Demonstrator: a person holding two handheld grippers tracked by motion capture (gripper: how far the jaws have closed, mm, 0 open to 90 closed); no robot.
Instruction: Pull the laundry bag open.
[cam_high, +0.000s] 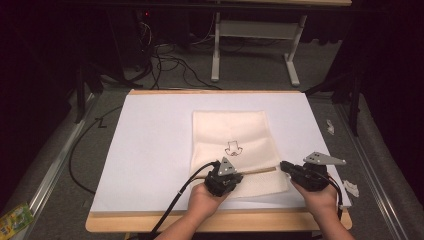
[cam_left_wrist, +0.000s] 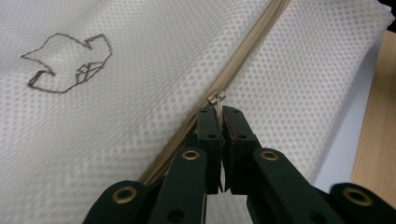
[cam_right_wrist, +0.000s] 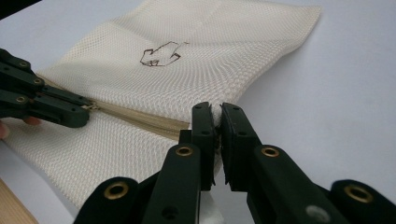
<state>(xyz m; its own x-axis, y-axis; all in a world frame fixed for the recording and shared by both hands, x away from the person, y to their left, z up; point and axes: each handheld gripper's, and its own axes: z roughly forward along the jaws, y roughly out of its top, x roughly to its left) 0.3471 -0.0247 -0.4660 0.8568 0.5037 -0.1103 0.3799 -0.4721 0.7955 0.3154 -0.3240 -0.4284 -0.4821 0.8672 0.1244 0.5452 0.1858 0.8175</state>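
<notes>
A cream mesh bag (cam_high: 230, 130) (cam_left_wrist: 116, 140) (cam_right_wrist: 210, 56) lies flat on the white mat, with a small dark outline drawing (cam_high: 233, 148) on it. A tan zipper (cam_high: 260, 170) (cam_left_wrist: 252, 42) (cam_right_wrist: 140, 121) crosses its near end. My left gripper (cam_high: 239, 176) (cam_left_wrist: 219, 112) is shut on the metal zipper pull (cam_left_wrist: 217, 99), about midway along the zipper. My right gripper (cam_high: 284, 165) (cam_right_wrist: 217, 109) is shut on the bag's right edge at the zipper's end. In the right gripper view the left gripper (cam_right_wrist: 84, 116) comes in from the left along the zipper.
The white mat (cam_high: 150, 150) covers a wooden table (cam_high: 225, 222) whose bare strip runs along the near edge. Crumpled white scraps (cam_high: 352, 189) lie off the mat's right side. Cables (cam_high: 170, 62) and a desk frame (cam_high: 216, 50) are on the floor beyond.
</notes>
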